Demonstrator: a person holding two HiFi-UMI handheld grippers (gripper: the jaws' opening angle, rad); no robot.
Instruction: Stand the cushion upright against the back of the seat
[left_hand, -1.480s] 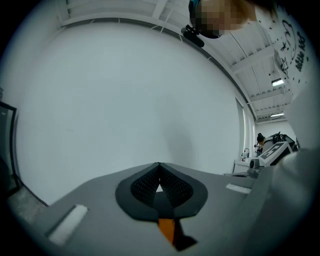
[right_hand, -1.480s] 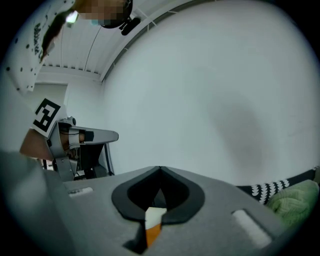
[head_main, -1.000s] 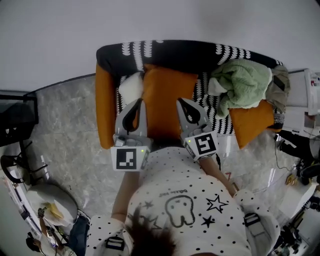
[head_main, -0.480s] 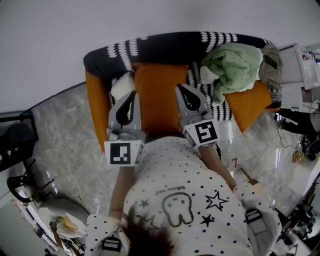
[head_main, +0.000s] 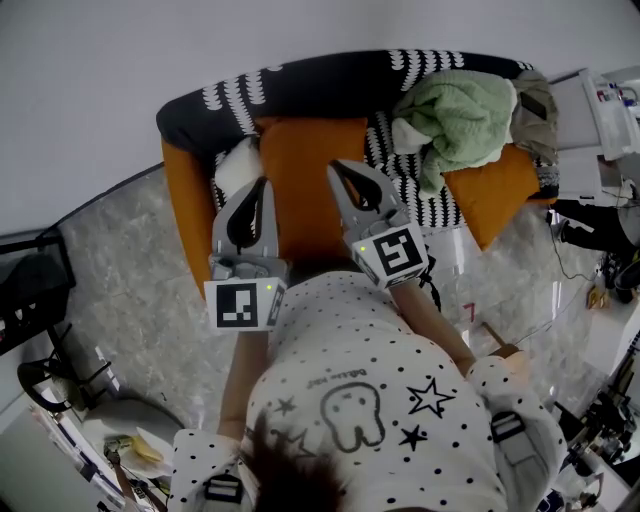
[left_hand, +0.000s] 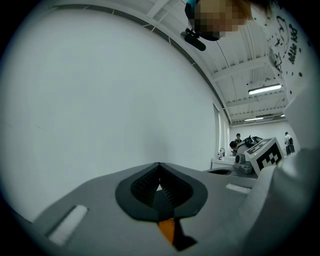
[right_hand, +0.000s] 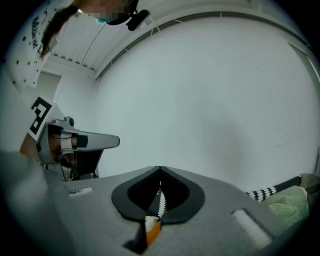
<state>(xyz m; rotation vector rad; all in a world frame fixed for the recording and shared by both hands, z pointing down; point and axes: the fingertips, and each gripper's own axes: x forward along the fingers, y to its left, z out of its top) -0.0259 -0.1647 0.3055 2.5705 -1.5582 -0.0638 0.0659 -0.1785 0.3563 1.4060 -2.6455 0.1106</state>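
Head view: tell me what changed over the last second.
Nearly nothing moved in the scene; the camera shifted, so the sofa, orange cushion and both tongs sit further left and higher in the picture. The left tongs and right tongs still flank the cushion, shut, nothing newly gripped or released. The green blanket stays put.

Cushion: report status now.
Both shut: left gripper, right gripper, flanking orange cushion. Top edge at sofa backrest; tilt unclear. In the way: white pillow crowds its left; green blanket apart on right.
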